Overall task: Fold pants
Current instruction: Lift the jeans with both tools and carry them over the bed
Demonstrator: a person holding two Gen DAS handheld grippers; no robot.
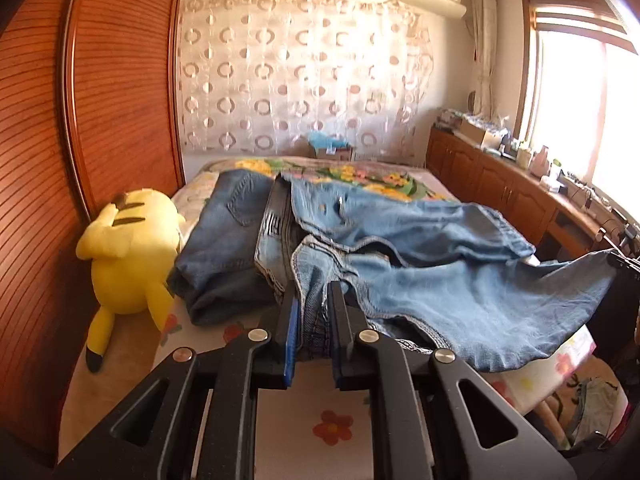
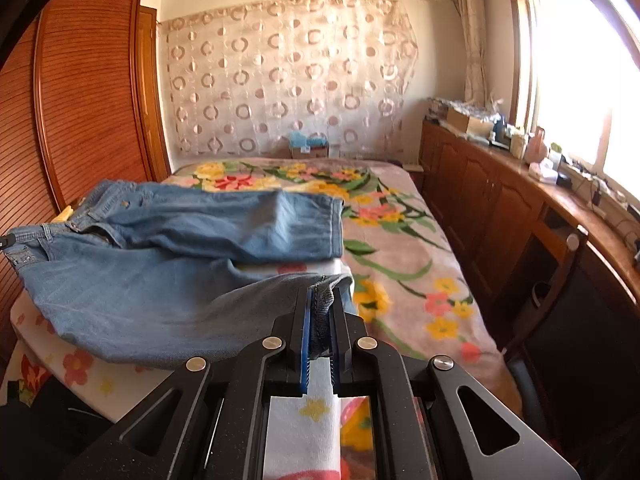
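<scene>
— Where were the jeans [image 2: 168, 256] relative to the bed [image 2: 400, 248]?

— Spread across its near end, one leg raised off the blanket. The left gripper [image 1: 312, 308] was clamped on the waistband, the right gripper [image 2: 322, 304] pinched the leg's hem.

— Anything crowding them?

— A folded pair of jeans [image 1: 224, 240] lay on the bed just beside the waistband, with a yellow plush toy [image 1: 132, 256] past it against the wardrobe [image 1: 100, 92]. A low wooden cabinet [image 2: 492, 200] ran along the bed's window side.
</scene>
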